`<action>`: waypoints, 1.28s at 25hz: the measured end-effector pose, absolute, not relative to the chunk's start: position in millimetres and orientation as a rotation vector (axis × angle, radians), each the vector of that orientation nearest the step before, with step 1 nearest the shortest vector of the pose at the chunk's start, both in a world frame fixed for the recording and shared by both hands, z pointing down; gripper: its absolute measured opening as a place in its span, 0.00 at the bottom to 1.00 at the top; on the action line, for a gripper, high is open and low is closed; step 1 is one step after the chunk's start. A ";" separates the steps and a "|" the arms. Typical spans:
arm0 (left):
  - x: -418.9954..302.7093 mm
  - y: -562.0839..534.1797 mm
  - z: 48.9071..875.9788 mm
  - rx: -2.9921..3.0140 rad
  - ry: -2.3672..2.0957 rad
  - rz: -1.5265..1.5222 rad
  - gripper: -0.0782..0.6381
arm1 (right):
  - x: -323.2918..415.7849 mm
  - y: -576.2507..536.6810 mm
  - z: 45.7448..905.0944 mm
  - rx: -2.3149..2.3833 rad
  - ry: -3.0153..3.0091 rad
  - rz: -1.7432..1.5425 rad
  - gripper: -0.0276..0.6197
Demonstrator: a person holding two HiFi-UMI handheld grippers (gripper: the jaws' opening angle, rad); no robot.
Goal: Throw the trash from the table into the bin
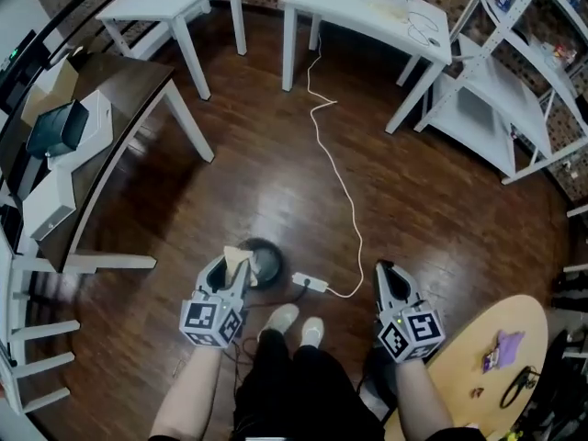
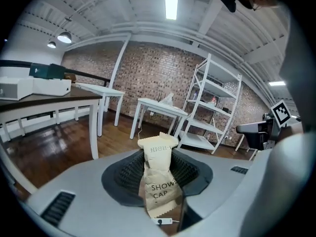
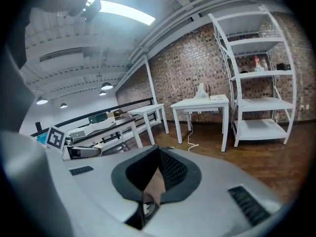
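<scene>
**Packet held beside the bin mouth, a miss is possible**

The left gripper (image 1: 237, 266) is clamped on a beige shower-cap packet (image 1: 241, 256), most of it standing up above the pads. In the head view it hangs over the left edge of the small dark bin (image 1: 268, 263) on the floor. The right gripper (image 1: 384, 270) is closed with nothing in it, well right of the bin. A purple wrapper (image 1: 504, 345) lies on the round surface (image 1: 469, 361) at the near right.

The bin mouth looks narrow and the packet is light and flat. Let go while off-centre, it could flutter onto the floor near the power strip (image 1: 310, 284) or the person's shoes.
</scene>
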State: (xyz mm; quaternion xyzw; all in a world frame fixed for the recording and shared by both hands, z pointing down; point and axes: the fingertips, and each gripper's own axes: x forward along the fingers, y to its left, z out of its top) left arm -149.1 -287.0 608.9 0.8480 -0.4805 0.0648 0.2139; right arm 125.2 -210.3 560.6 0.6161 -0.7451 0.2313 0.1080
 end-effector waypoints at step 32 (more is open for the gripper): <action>-178.3 -296.8 871.9 1.950 -1.346 0.399 0.43 | 72.0 -189.6 744.2 1.590 -2.036 0.997 0.05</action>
